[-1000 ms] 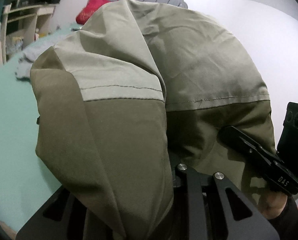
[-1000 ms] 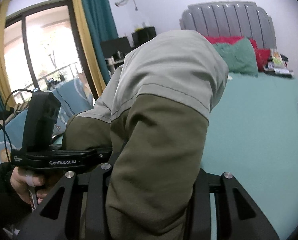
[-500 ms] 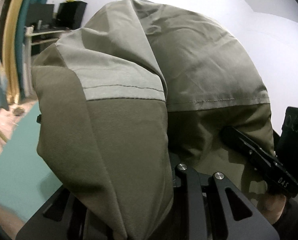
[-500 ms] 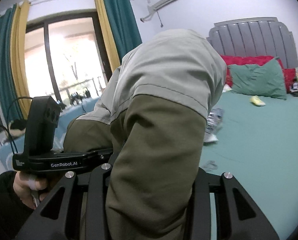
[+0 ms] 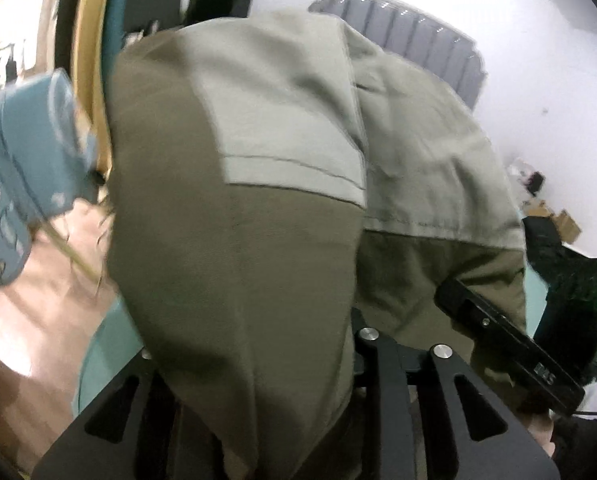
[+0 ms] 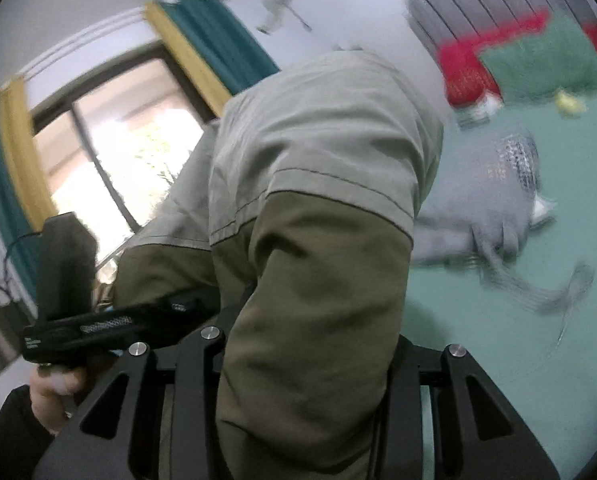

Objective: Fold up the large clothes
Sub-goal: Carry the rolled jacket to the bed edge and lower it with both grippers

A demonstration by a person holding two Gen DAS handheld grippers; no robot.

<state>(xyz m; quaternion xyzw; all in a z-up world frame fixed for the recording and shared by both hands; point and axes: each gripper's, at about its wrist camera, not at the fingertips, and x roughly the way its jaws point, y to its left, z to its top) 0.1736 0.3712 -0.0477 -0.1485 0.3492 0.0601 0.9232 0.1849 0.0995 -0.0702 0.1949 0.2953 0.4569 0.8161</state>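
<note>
In the left wrist view, the left tool (image 5: 294, 412) at the bottom centre is clamped on the olive garment (image 5: 258, 208), whose two-tone cloth drapes over the fingers and fills the middle of the frame. The right tool (image 5: 510, 344) shows at the lower right, its tip against the same cloth. A grey headboard (image 5: 418, 36) sits at the upper right. In the right wrist view, the right tool (image 6: 298, 400) at the bottom centre grips the garment (image 6: 310, 240) too, with the fabric bunched between its fingers. The left tool (image 6: 110, 320) enters from the lower left. A grey cloth (image 6: 490, 216) lies on the green bed (image 6: 498, 320) at the right.
</note>
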